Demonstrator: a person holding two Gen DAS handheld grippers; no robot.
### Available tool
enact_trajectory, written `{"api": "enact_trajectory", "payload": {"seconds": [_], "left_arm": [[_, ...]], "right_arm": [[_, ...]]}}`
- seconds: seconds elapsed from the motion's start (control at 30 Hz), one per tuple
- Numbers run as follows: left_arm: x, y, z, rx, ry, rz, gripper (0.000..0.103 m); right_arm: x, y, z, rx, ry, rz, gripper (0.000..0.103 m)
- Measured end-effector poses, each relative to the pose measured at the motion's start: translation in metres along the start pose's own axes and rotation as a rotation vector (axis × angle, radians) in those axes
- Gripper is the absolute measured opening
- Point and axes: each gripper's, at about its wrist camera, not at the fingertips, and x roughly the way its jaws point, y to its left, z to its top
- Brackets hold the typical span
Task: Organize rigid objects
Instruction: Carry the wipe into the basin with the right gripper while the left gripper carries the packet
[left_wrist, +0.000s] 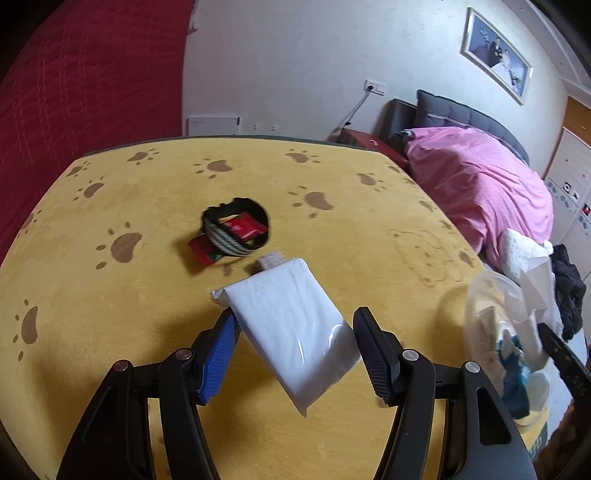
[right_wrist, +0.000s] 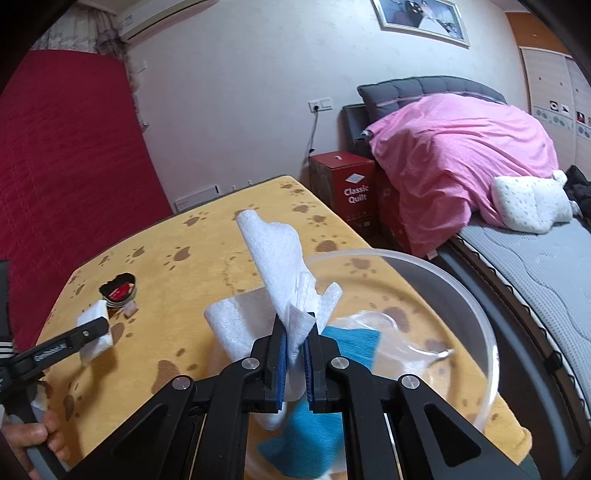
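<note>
My left gripper (left_wrist: 293, 341) is closed on a white plastic-wrapped tissue pack (left_wrist: 291, 328) and holds it above the yellow paw-print table (left_wrist: 110, 314); it also shows in the right wrist view (right_wrist: 96, 334). Behind it lies a black-and-white striped band (left_wrist: 231, 236) around a small red packet (left_wrist: 242, 227). My right gripper (right_wrist: 295, 332) is shut on a white paper tissue (right_wrist: 277, 266) over a clear plastic bowl (right_wrist: 476, 306). The bowl holds a blue cloth (right_wrist: 351, 343) and white tissue.
A small beige piece (left_wrist: 269, 261) lies by the pack. A bed with a pink quilt (right_wrist: 461, 155) stands right of the table. A red "Classic Quilt" box (right_wrist: 351, 188) sits between them. A red curtain (right_wrist: 66, 166) hangs at the left.
</note>
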Motion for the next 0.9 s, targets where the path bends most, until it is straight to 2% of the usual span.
{"api": "enact_trajectory", "payload": {"seconds": [0.07,0.13,0.2,0.27,0.47,0.57,0.9], "left_arm": [[-0.001,-0.006,0.0,0.009,0.002,-0.012,0.064],[-0.002,-0.012,-0.001,0.017,0.004,-0.021,0.064],[-0.003,-0.018,-0.001,0.024,0.009,-0.034,0.064],[-0.003,-0.023,-0.001,0.03,0.01,-0.041,0.064],[-0.006,-0.04,-0.003,0.06,0.01,-0.063,0.064],[-0.008,-0.05,-0.004,0.08,0.011,-0.081,0.064],[-0.013,-0.086,-0.008,0.149,0.019,-0.142,0.064]], "right_arm": [[0.003,-0.005,-0.002,0.009,0.013,-0.008,0.01],[0.005,-0.011,-0.004,0.017,0.028,-0.01,0.016],[0.004,-0.017,-0.005,0.033,0.026,-0.022,0.033],[0.002,-0.023,-0.006,0.055,0.022,-0.021,0.04],[-0.004,-0.036,-0.006,0.073,0.005,-0.052,0.046],[0.0,-0.042,-0.008,0.069,0.027,-0.079,0.049],[0.0,-0.052,-0.009,0.059,0.037,-0.121,0.051]]}}
